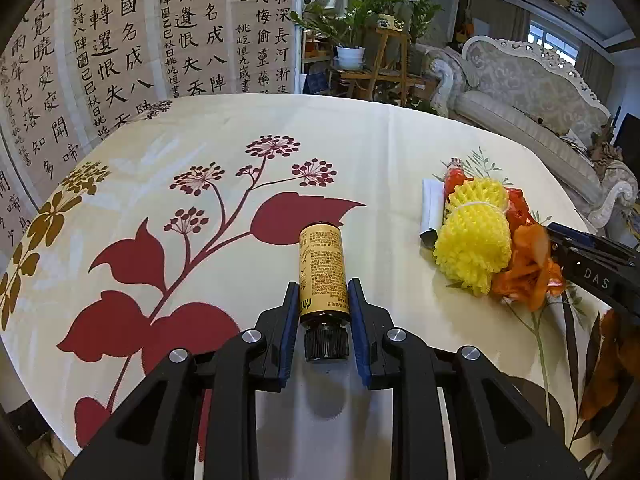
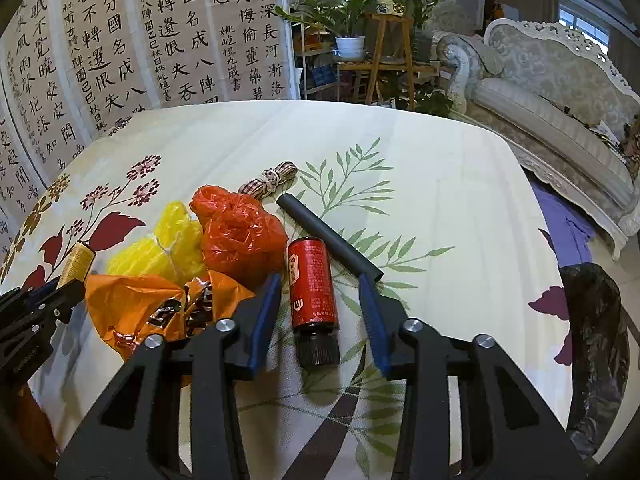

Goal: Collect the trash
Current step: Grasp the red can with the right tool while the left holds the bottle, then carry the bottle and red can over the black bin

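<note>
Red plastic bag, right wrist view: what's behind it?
Behind the red plastic bag lies a striped cord bundle, its near end covered by the bag. Whatever else the bag covers cannot be seen.

Trash crowded the desk's (image 2: 440,168) middle: yellow net (image 2: 160,248), red bag (image 2: 240,236), orange wrapper (image 2: 132,300), black tube (image 2: 332,236). Beyond, bare cloth lay open.

Table w/ floral cloth (image 2: 440,200): red bottle (image 2: 313,284), black tube (image 2: 332,236), rope bundle (image 2: 269,179), bags (image 2: 240,236)
</note>
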Tool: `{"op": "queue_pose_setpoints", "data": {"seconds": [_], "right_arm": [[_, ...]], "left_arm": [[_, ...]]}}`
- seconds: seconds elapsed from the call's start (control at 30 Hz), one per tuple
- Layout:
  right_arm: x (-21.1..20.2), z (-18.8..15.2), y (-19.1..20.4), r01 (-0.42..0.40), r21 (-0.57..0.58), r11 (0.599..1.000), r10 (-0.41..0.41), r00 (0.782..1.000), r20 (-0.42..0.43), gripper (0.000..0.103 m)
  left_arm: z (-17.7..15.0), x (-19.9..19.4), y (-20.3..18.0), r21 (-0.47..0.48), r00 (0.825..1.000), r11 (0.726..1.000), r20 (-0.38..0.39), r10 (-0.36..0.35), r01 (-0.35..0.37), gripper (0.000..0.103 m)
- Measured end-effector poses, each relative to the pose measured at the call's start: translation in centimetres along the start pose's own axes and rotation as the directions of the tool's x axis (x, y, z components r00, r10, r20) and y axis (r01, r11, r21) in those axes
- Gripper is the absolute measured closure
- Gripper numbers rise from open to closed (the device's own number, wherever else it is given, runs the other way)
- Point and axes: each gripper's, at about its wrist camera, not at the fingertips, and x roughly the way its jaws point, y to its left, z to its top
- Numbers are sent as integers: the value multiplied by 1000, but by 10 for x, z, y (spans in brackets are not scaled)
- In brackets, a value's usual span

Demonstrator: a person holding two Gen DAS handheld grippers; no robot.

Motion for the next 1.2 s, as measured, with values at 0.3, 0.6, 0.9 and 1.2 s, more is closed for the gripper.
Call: {"op": "queue_pose_setpoints", "data": {"seconds": [0.3,0.6,0.9,1.2], "right_arm": [[7,-2,-3,-5,5,1000,5,999,-34,71],[4,-7,0,-4,-8,1000,3,999,-38,80],[-18,-26,-9,17,20,1000,-17,1000,-21,80],[-47,-49,-28,51,61,997,-51,999,-3,80]], "left_arm": [[-1,2,2,-10,1000,1000,-8,-14,14,78],[-1,-2,-1,8,1000,1000,16,-17,17,78],[-3,-15,-11,14,998,999,48,-49,48,78],[-13,-37,-42,61,991,992,76,-112,107,78]]}}
